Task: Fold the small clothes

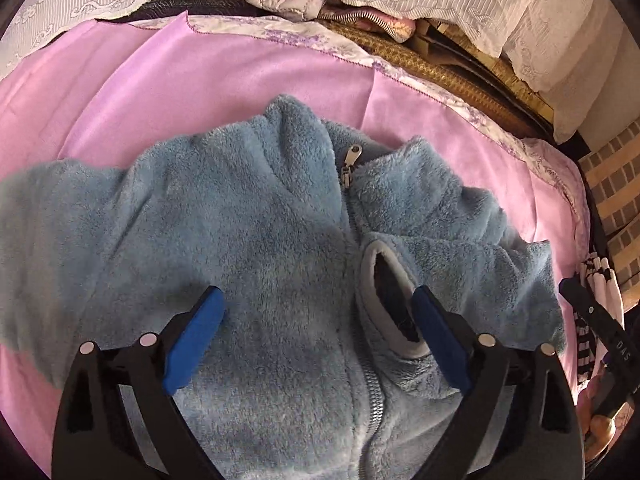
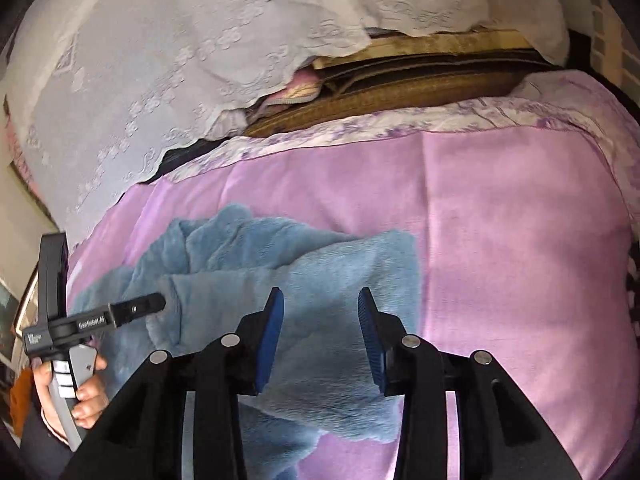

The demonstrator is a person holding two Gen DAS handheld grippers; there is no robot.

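A small blue fleece jacket [image 1: 256,216] with a front zipper [image 1: 351,160] lies face up on a pink sheet [image 1: 200,76]. Its right sleeve is folded across the chest, with the grey-lined cuff [image 1: 384,280] by the zipper. My left gripper [image 1: 316,312] is open and hovers over the jacket's chest, its right finger at the cuff. In the right wrist view my right gripper [image 2: 320,320] is open above the folded sleeve side of the jacket [image 2: 320,280]. The left gripper [image 2: 136,310] also shows there, held by a hand at the far left.
The pink sheet [image 2: 520,248] covers a bed with a floral border [image 2: 400,124]. White lace fabric [image 2: 200,52] hangs behind it over brown mats [image 2: 400,84]. A brick-pattern wall [image 1: 616,184] and striped cloth [image 1: 588,336] lie at the right edge.
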